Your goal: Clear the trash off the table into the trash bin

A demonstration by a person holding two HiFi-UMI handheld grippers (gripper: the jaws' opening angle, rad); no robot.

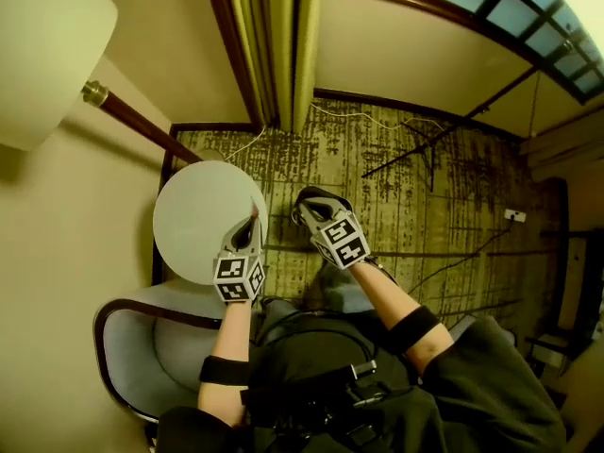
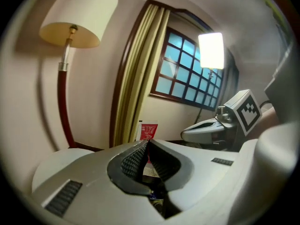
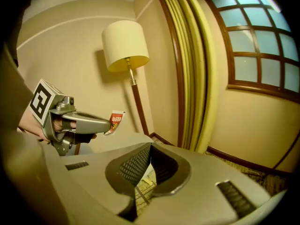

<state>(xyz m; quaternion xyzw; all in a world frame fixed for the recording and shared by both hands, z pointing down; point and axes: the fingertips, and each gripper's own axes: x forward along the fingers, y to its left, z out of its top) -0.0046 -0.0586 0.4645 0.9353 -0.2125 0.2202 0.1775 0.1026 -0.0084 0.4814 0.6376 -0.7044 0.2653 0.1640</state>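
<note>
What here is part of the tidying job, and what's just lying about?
Job: red packet, pinched in the left gripper; right gripper, shut with nothing in it; table. No bin in view.

Just there: lamp, curtain, window, chair.

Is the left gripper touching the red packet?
Touching. The right gripper view shows the red packet pinched at the tips of the left gripper, whose jaws are shut on it.
</note>
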